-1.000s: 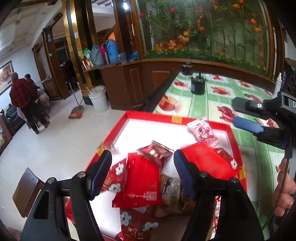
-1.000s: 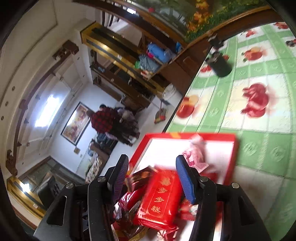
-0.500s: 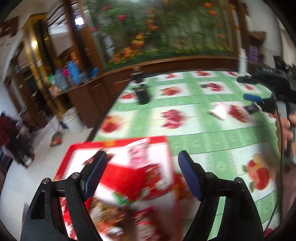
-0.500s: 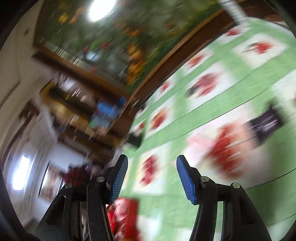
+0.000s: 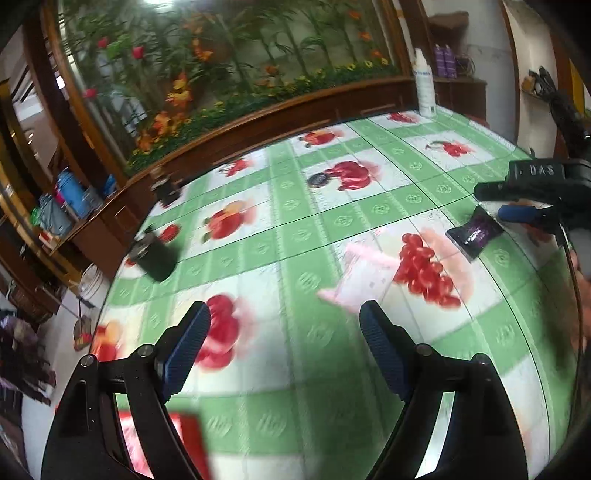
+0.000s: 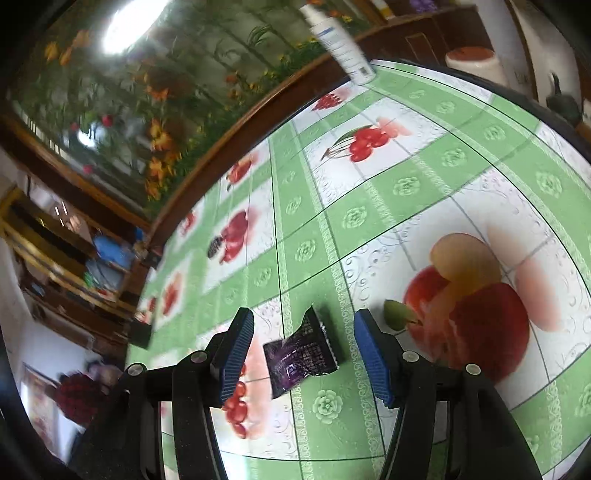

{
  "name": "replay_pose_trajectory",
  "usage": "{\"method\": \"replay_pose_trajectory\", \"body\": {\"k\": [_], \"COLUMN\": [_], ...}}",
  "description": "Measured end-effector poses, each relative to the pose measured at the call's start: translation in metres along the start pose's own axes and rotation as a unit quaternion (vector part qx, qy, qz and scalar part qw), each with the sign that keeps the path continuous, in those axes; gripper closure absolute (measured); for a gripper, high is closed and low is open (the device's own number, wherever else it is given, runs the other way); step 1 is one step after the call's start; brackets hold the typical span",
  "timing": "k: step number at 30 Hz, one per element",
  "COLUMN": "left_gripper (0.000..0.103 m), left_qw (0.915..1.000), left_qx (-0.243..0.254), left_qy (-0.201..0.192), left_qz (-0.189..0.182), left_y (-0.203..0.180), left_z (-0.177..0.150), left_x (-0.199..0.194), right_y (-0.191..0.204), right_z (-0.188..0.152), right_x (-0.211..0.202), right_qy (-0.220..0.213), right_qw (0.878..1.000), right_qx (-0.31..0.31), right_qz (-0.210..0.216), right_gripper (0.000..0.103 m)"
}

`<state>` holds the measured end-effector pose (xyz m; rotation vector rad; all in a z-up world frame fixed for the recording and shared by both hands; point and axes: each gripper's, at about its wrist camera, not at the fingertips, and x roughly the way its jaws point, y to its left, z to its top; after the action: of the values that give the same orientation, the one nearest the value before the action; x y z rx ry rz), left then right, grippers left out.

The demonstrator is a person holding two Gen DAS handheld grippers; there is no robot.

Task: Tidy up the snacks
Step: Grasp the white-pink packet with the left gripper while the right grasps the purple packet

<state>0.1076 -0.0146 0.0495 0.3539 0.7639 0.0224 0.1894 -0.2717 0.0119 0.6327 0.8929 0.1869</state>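
You had a green-and-white tablecloth [image 5: 295, 229] printed with fruit in front of you. A white spray bottle [image 5: 424, 85] stood upright at its far edge, and a dark cup [image 5: 155, 258] sat near its left edge. Behind the table ran a wooden-framed panel of flowers [image 5: 221, 66], with cluttered shelves [image 5: 62, 206] to its left and a broom [image 5: 83, 332] lying on the floor below.

1. Both views are brightly and evenly lit; shadows on the tabletop [image 5: 332, 369] are soft and short.
2. A ceiling light [image 6: 125, 26] burns out to white glare at the top of the right wrist view.
3. Fisheye distortion bows the tabletop's grid lines, with black vignetting in the corners.
4. Motion blur smears the left wrist view, worst along the tabletop's near edge; the pink packet [image 5: 362, 273] is soft.
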Motion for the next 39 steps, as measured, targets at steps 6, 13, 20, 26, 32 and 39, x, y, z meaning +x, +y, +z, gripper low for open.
{"method": "replay_pose_trajectory", "body": {"k": [6, 13, 20, 26, 32, 39], "left_gripper": [0.019, 0.019, 0.018, 0.018, 0.018, 0.02], "left_qw": [0.9995, 0.999, 0.9992, 0.9991, 0.9991, 0.9991], "left_qx": [0.018, 0.016, 0.012, 0.014, 0.017, 0.02], "left_qy": [0.012, 0.032, 0.015, 0.014, 0.013, 0.013], "left_qz": [-0.024, -0.028, -0.034, -0.039, -0.037, -0.034], "left_y": [-0.021, -0.034, -0.041, -0.043, -0.044, -0.047], "left_z": [0.011, 0.01, 0.012, 0.015, 0.016, 0.016], "left_x": [0.029, 0.056, 0.062, 0.064, 0.064, 0.063], "right_y": [0.021, 0.046, 0.059, 0.058, 0.057, 0.046], "right_z": [-0.015, -0.031, -0.043, -0.042, -0.041, -0.032], "right_x": [0.012, 0.022, 0.032, 0.03, 0.028, 0.021], "right_qy": [0.014, 0.005, -0.012, -0.019, -0.018, -0.013], "right_qw": [0.996, 0.98, 0.955, 0.951, 0.949, 0.961], "right_qx": [-0.067, -0.154, -0.223, -0.227, -0.221, -0.178], "right_qz": [-0.054, -0.129, -0.193, -0.211, -0.223, -0.211], "right_gripper": [0.04, 0.039, 0.04, 0.052, 0.059, 0.064]}}
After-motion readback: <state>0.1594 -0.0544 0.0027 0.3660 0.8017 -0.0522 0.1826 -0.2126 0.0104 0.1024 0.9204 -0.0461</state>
